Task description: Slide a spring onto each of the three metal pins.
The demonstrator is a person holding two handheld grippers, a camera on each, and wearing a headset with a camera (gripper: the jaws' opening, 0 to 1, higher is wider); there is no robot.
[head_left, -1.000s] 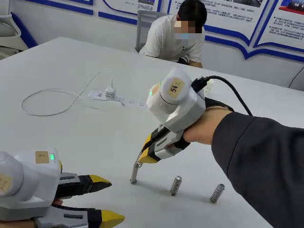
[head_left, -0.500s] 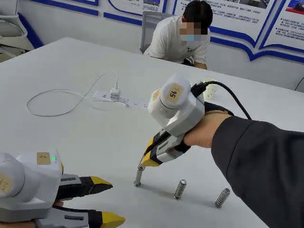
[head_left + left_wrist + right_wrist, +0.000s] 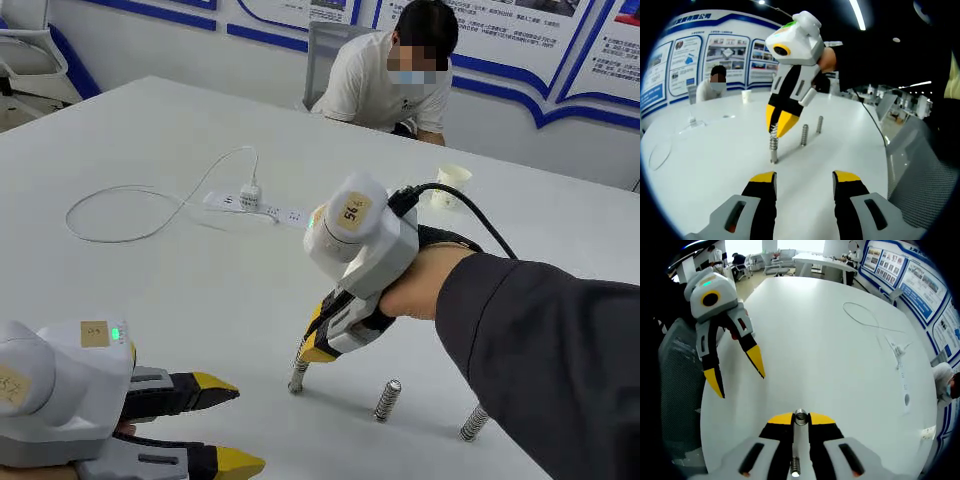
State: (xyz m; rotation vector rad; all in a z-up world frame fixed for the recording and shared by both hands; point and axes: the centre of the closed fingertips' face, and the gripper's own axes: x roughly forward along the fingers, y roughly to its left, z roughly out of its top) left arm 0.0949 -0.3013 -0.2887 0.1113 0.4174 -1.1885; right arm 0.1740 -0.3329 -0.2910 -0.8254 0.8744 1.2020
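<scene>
Spring going down the left-hand pin

The right gripper (image 3: 308,352) is clamped on the spring (image 3: 773,135), partway down the pin (image 3: 296,383). The left gripper (image 3: 245,428) idles, jaws apart. If the right gripper tilts, the spring may jam or topple the pin.

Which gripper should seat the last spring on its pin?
Right. The right gripper is shut on the coiled metal spring around the upright metal pin; the left gripper sits open, apart.

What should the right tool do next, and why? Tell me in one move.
Probably ease the right tool straight down. It is shut on the spring, which sits high on the pin with bare metal below it. The middle spring and the end spring are already seated.
</scene>
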